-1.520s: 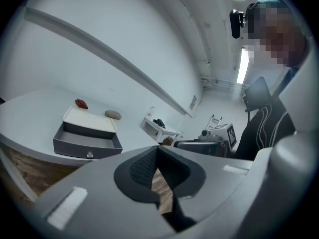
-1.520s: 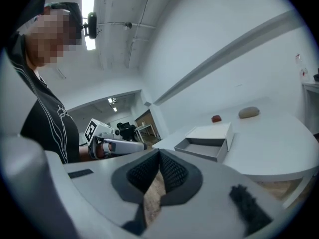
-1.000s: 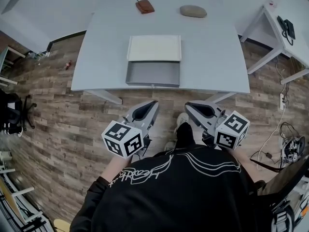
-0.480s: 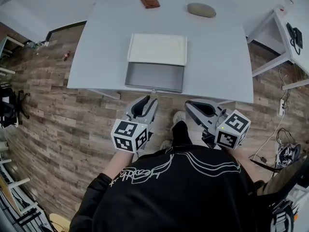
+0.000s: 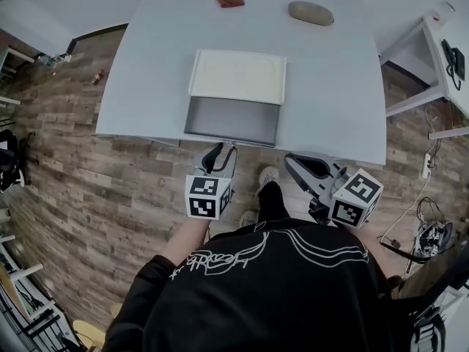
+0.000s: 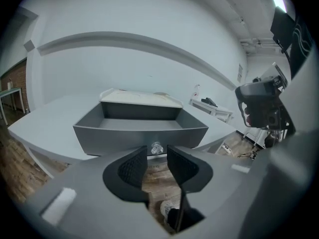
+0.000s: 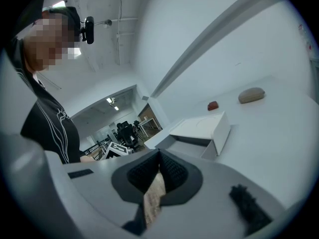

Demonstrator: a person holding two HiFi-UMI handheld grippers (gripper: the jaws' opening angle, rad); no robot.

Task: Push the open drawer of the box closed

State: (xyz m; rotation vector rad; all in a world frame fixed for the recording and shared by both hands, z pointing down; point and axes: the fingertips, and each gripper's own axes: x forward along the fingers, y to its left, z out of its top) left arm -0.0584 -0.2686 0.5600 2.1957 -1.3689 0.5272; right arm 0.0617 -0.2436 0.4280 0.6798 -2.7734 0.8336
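Drawer (image 5: 231,121) of the box (image 5: 238,75): found pulled well out, grey and bare inside, front panel turned squarely toward the left claw (image 6: 156,157) and standing just ahead of its tips. Rested with its box on the white table (image 5: 337,86), front panel reaching about to the table edge nearest the claw. Small clear knob (image 6: 157,147) noted at the middle of that panel, dead ahead of the gap between the pads, and apparently just beyond the tips, not between them.

Left claw caught opening, jaws fairly wide apart, nothing gripped, only wooden floor showing through the gap below. Right claw (image 7: 158,156) held off to the right of the left one, short of the drawer, pads drawn together at the tips and empty.

Judged as the approach step: no contact with the drawer yet, closing push not begun, drawer as far out as could be seen.

Judged for the next move: left claw to be carried straight forward until its tips meet the front panel at or beside the knob, then pressed on in line with the drawer's run, away from the claw and into the box. Worth guarding against an off-centre push, likely to skew the drawer or slide the whole box across the smooth tabletop.
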